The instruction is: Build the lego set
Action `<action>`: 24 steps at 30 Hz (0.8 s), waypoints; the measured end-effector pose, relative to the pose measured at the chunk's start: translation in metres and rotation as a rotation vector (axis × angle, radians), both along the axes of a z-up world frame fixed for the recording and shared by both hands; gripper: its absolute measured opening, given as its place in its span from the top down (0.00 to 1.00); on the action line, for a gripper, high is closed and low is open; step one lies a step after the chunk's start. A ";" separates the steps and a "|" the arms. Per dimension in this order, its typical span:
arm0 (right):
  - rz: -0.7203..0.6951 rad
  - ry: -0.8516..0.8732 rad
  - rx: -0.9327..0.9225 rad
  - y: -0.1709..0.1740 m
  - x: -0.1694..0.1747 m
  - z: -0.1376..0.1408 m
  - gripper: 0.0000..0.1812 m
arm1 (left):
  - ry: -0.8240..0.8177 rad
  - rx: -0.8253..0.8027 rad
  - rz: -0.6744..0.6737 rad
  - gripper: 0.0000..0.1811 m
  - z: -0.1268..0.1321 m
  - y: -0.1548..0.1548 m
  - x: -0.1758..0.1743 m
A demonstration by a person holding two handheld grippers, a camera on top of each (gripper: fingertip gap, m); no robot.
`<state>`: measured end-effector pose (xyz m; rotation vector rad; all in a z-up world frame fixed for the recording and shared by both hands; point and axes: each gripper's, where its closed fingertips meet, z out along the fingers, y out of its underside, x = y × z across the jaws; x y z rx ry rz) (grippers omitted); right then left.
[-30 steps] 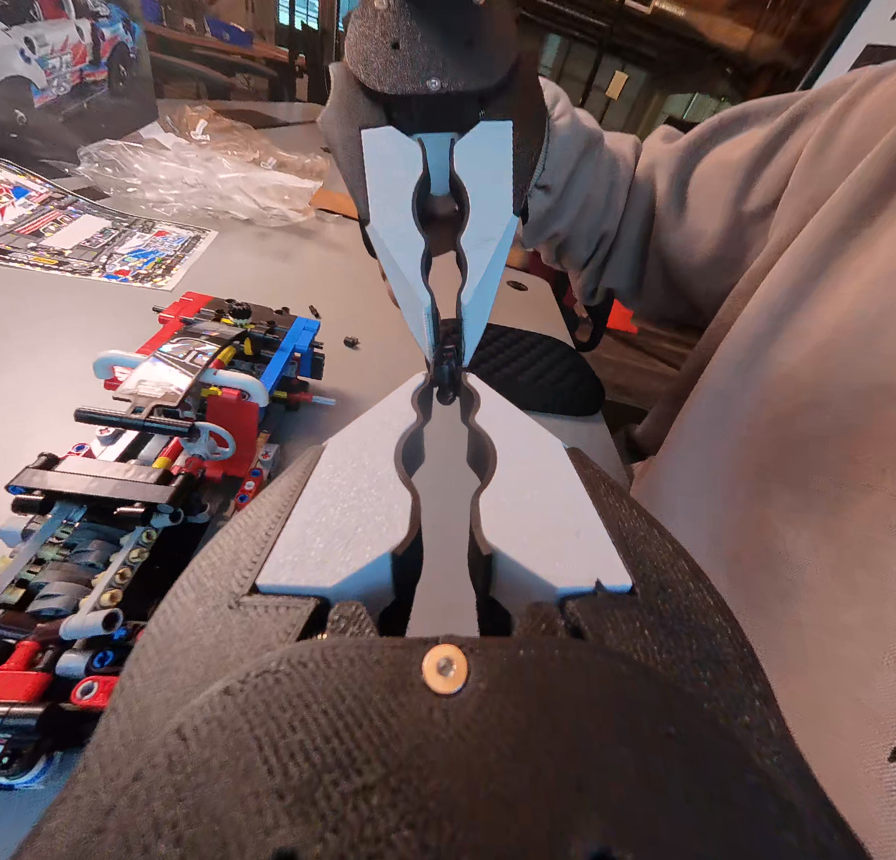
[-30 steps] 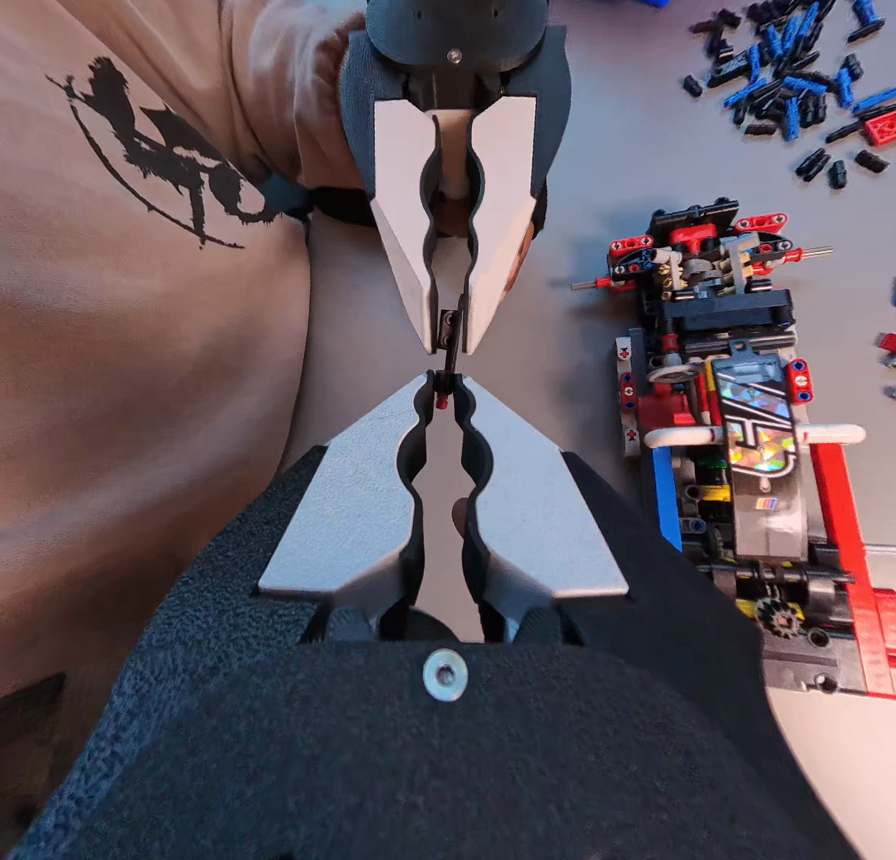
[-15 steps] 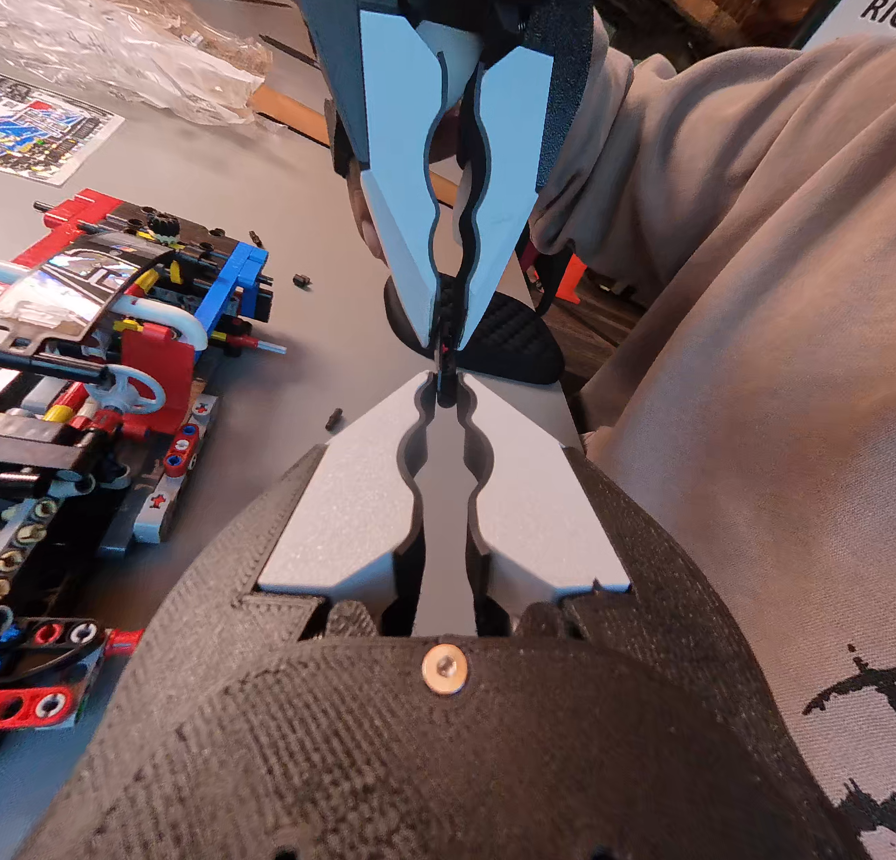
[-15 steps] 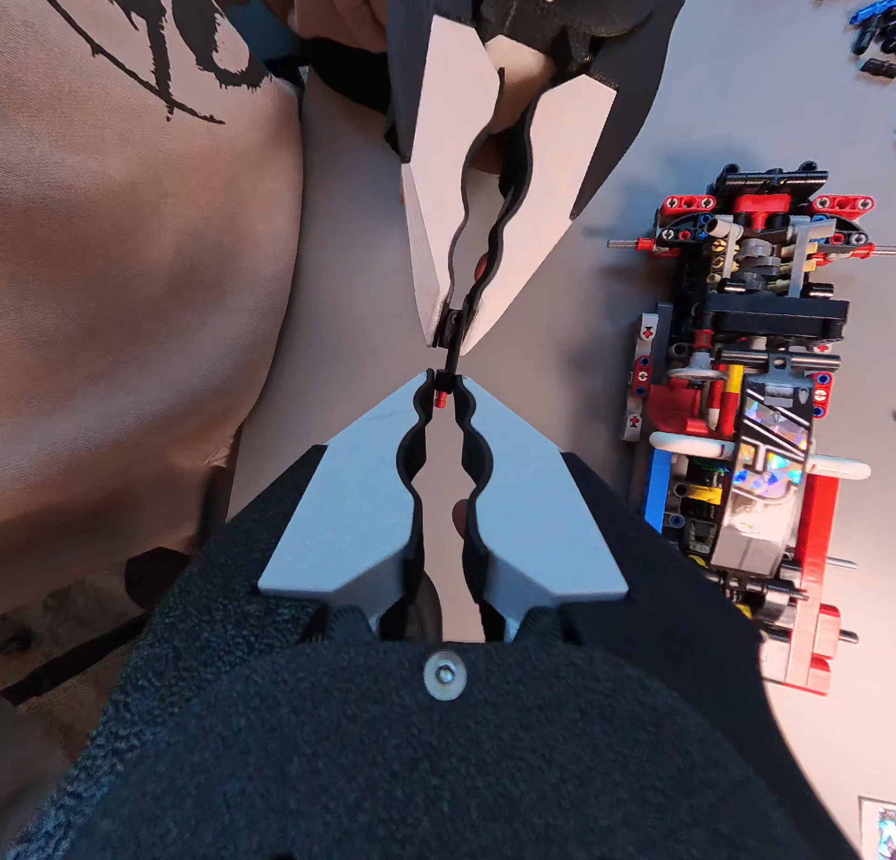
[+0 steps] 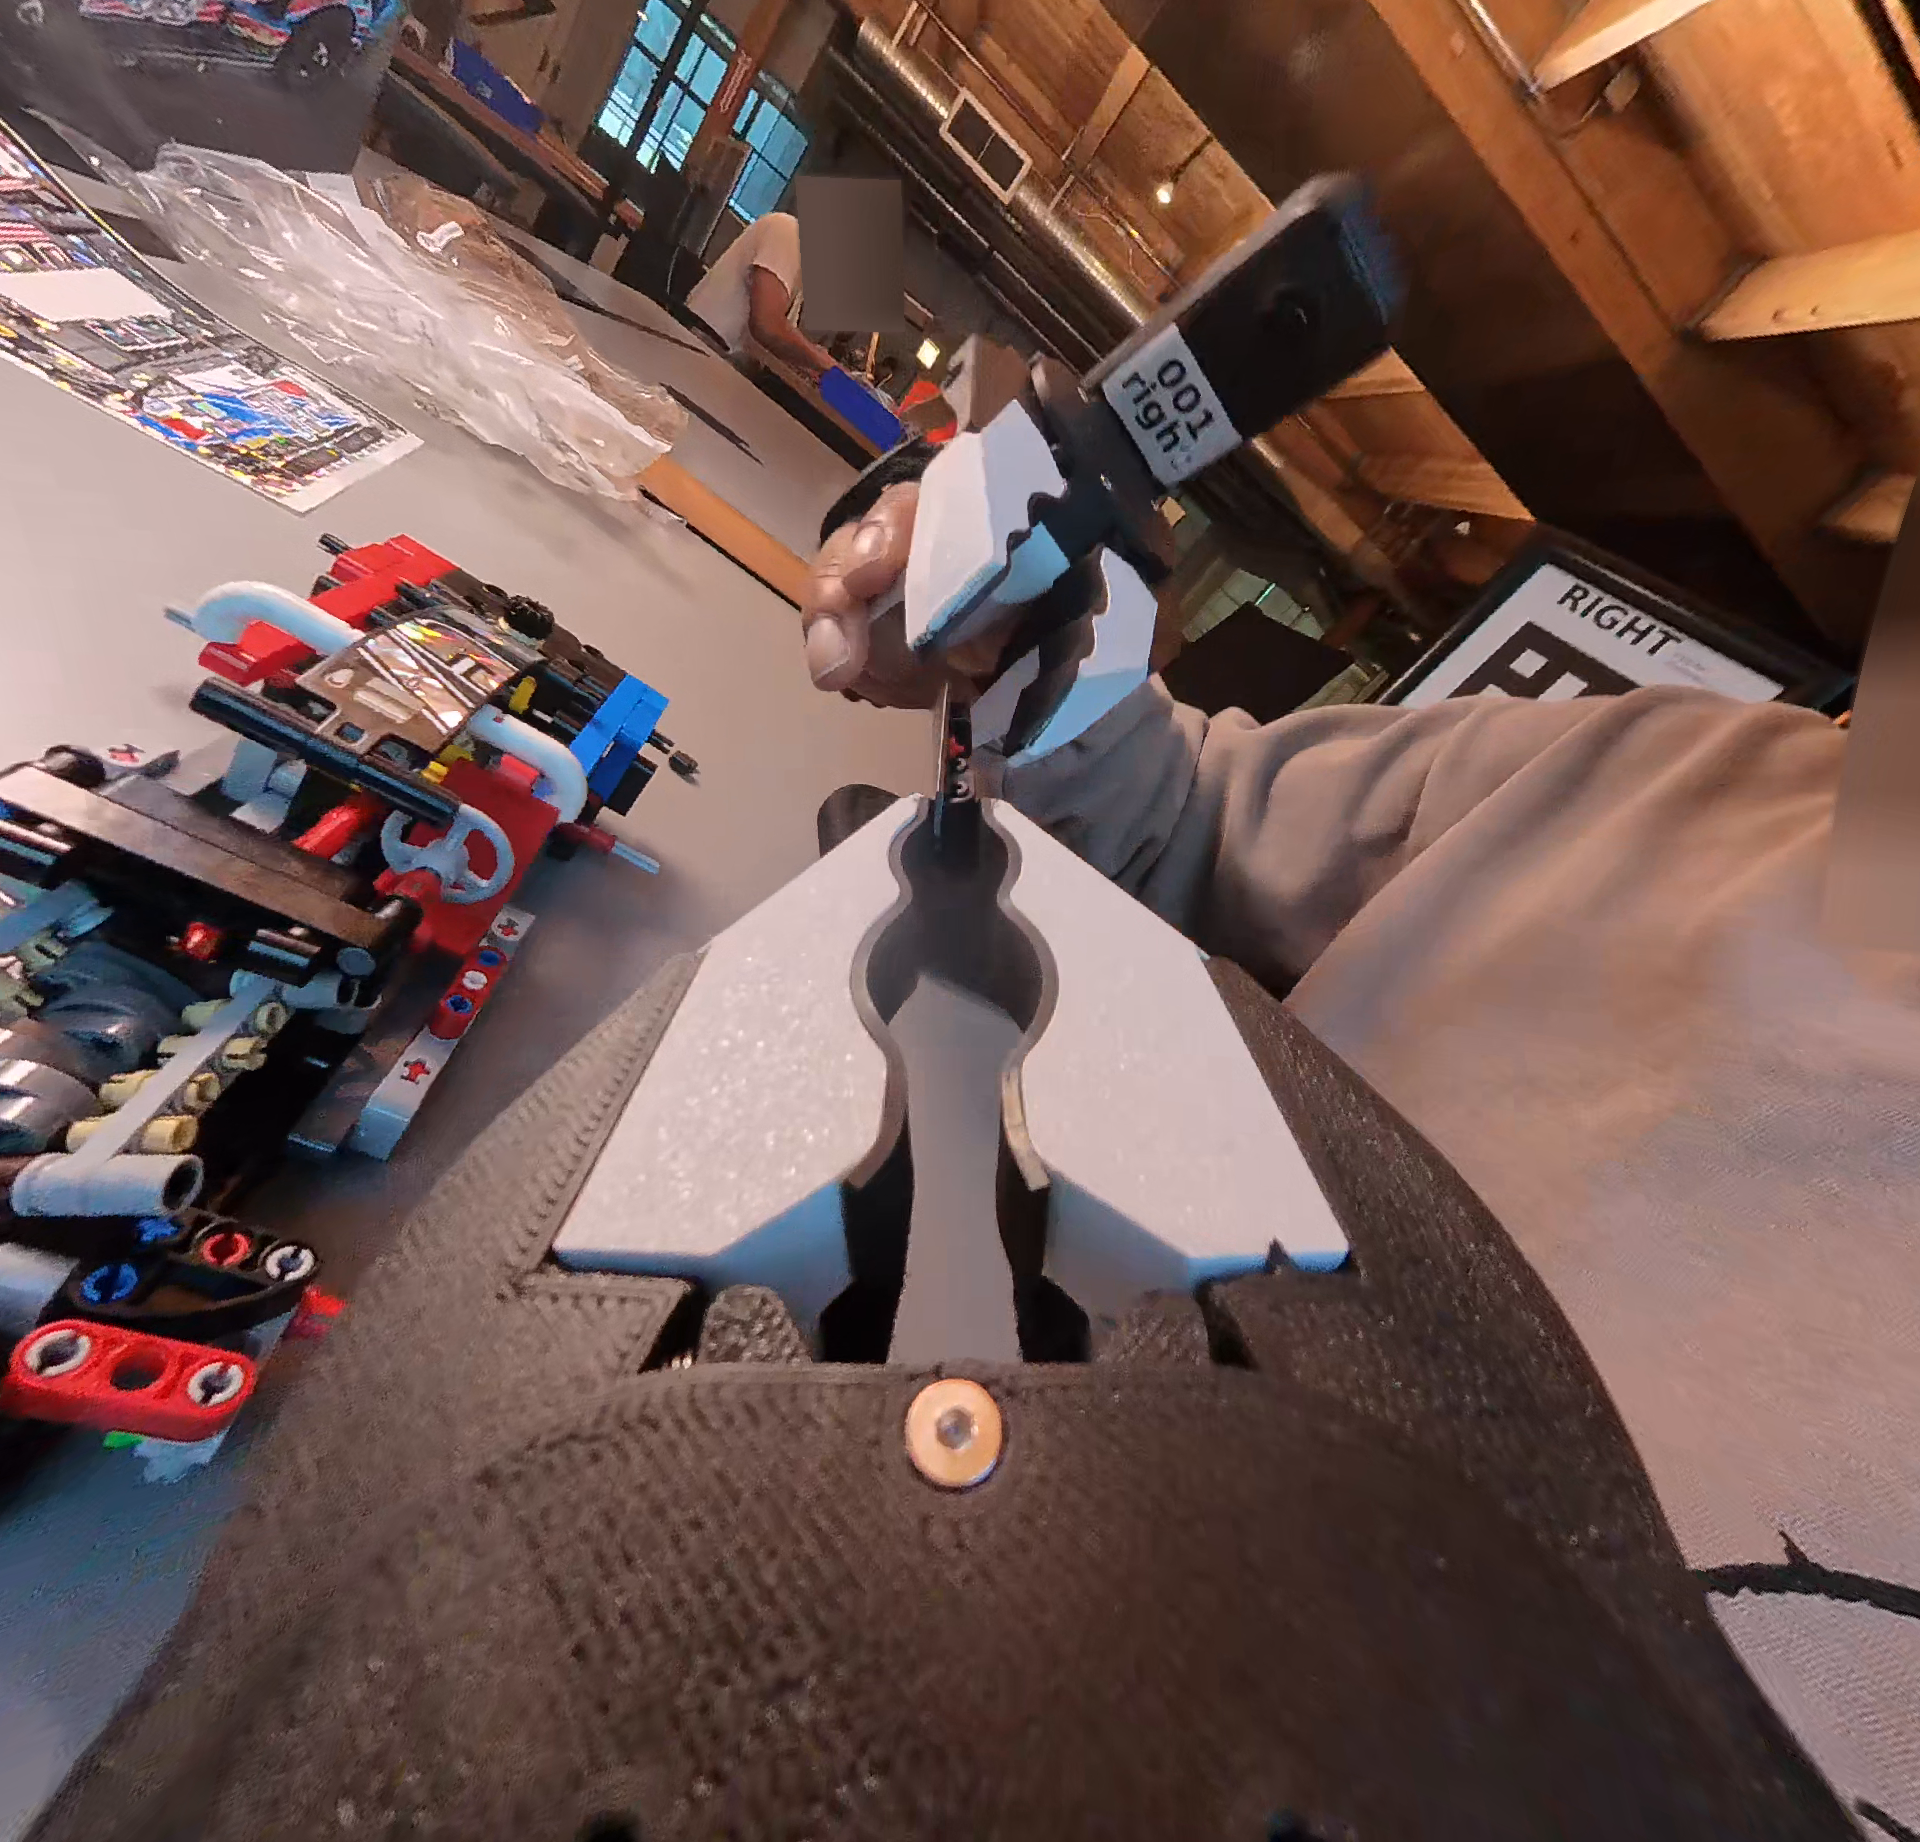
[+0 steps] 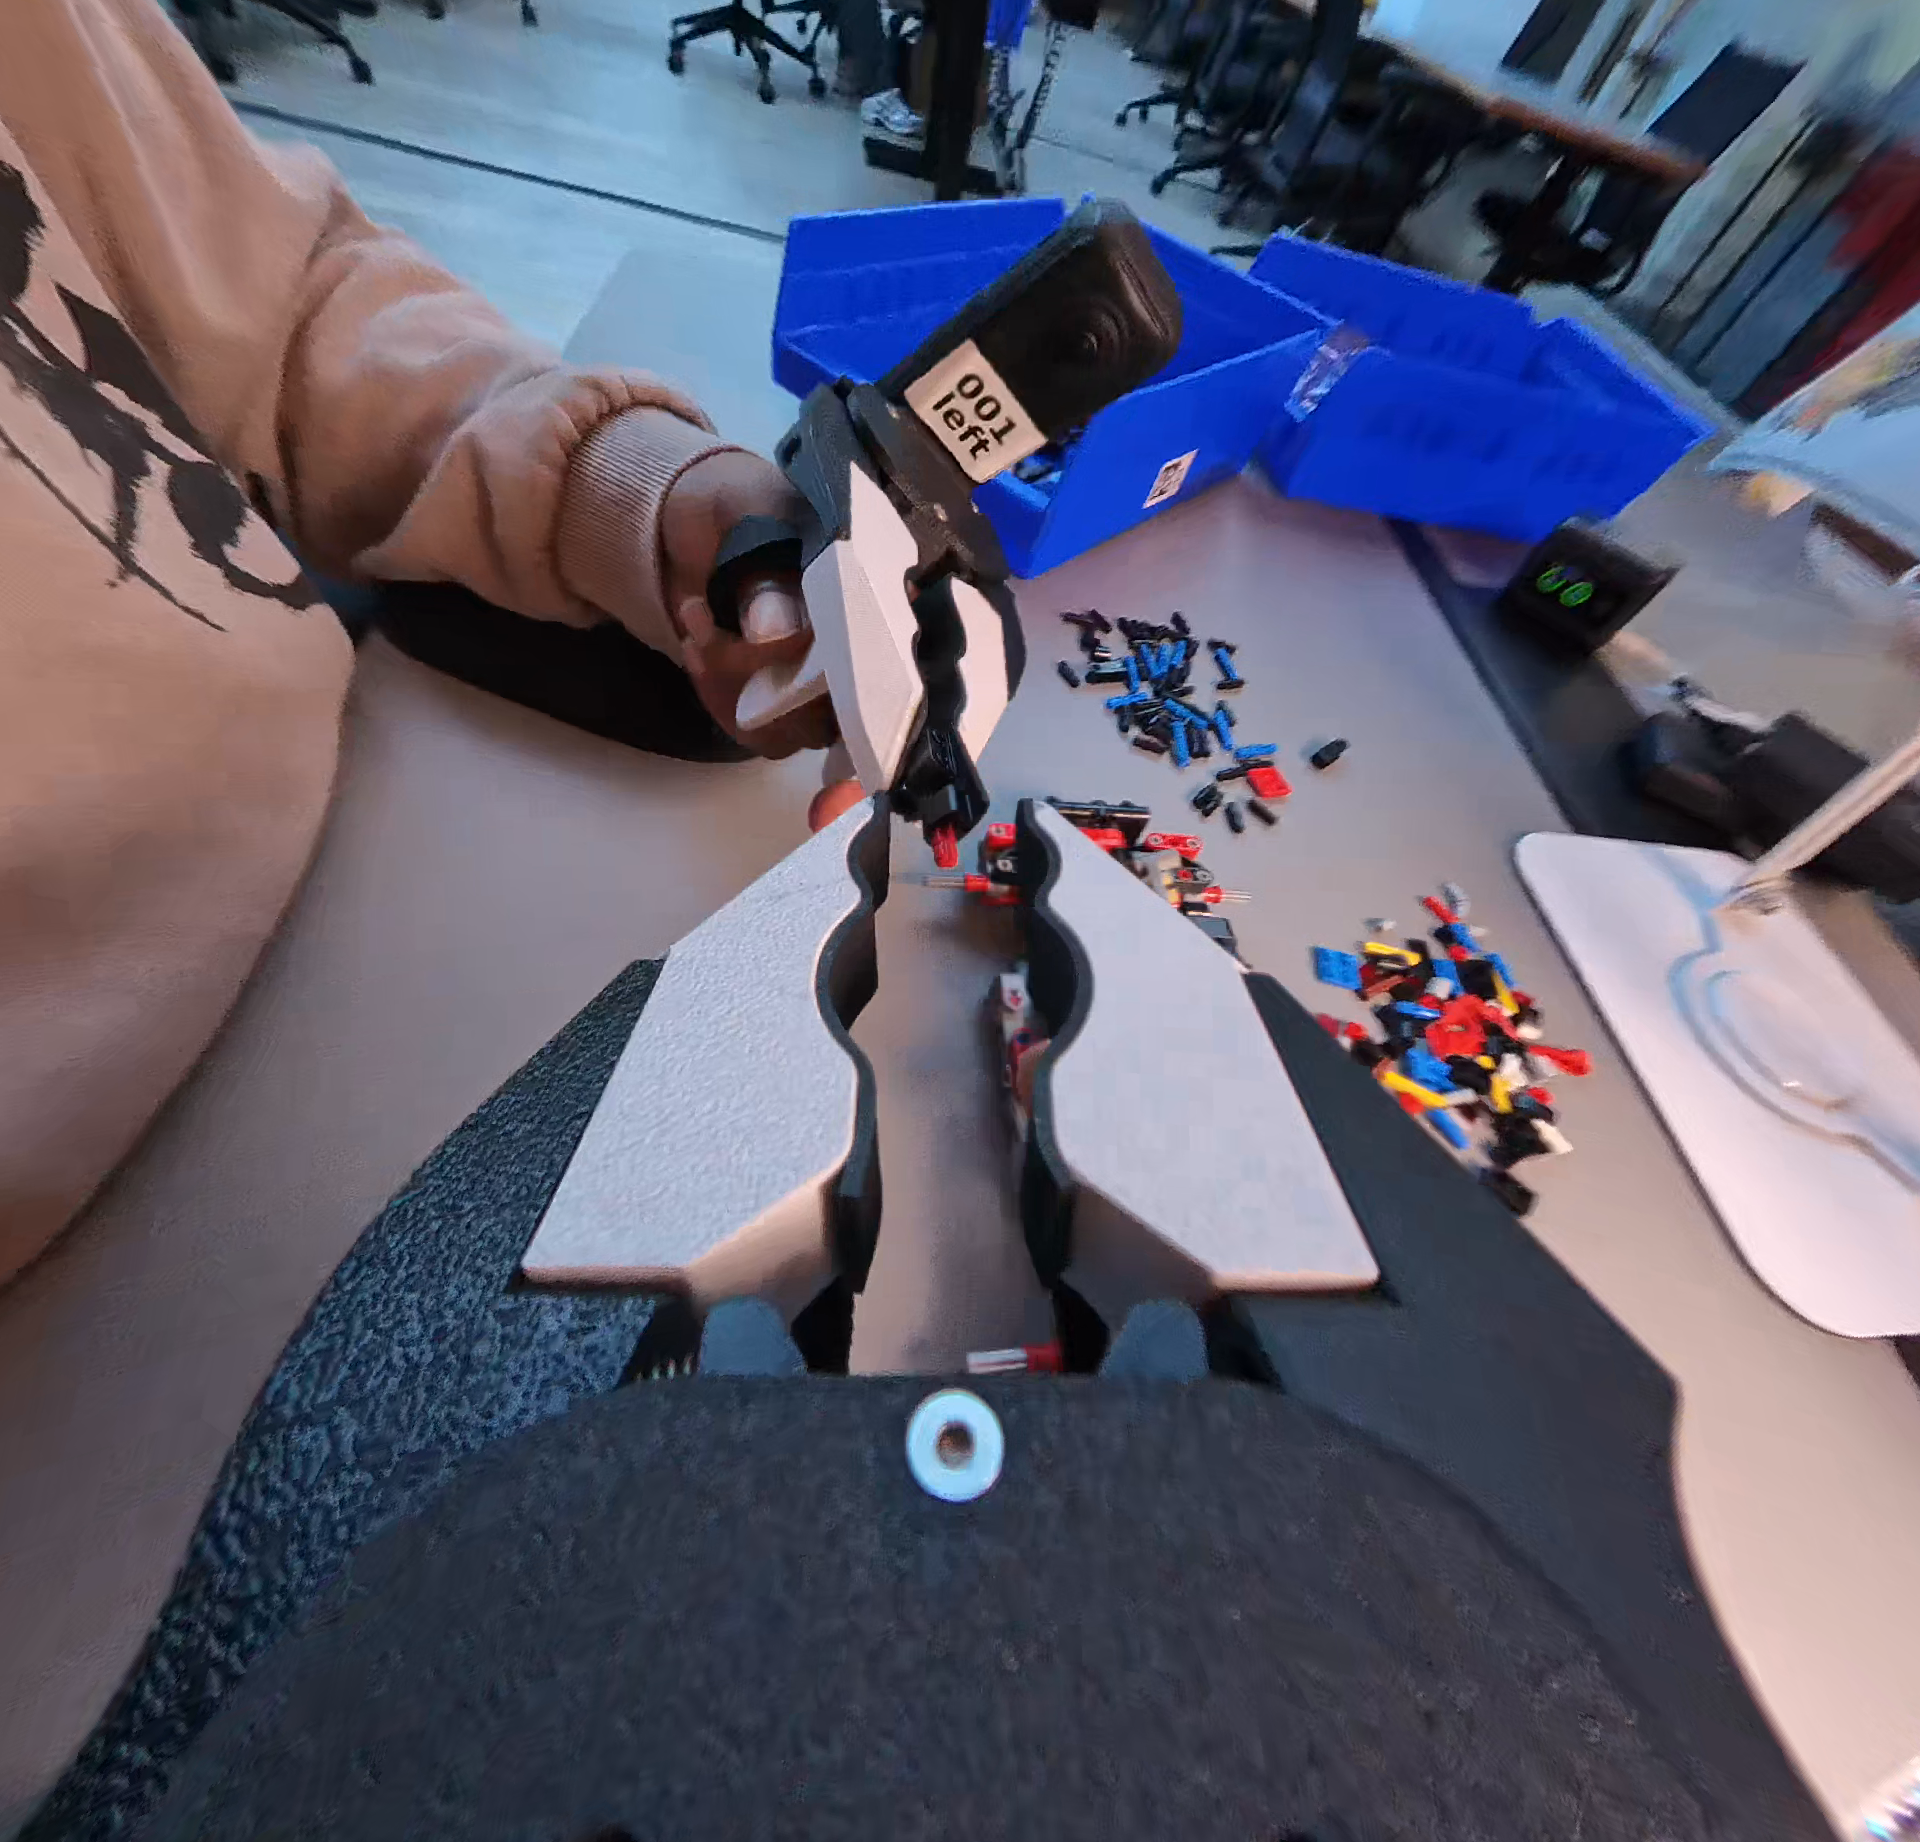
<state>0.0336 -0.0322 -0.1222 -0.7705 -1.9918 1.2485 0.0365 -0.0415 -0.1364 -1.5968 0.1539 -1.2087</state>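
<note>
Left wrist view: left gripper (image 5: 951, 824) pinching small black piece (image 5: 954, 753) with red pin; right gripper (image 5: 1003, 706) just beyond it, apparently let go. Car chassis (image 5: 312, 836) on table (image 5: 156, 504) to left, untouched.

Right wrist view: right gripper (image 6: 954, 824) spread, empty – pin looks seated, so next move probably carries sub-part to chassis, lining up holes. Blue bins (image 6: 1226, 390) behind – contents unclear; loose pins (image 6: 1174, 691) and mixed bricks (image 6: 1455, 1034) lie on table

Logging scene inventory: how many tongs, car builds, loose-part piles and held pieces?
Tongs: 2 (left tongs, right tongs)
Car build: 1
Part piles: 2 (blue-black pile, mixed pile)
Held piece: 1
Total: 6
</note>
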 end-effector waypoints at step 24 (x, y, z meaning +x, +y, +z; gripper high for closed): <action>-0.067 0.201 0.332 0.005 0.005 -0.032 0.93 | -0.177 -0.238 -0.082 0.98 -0.025 0.004 0.007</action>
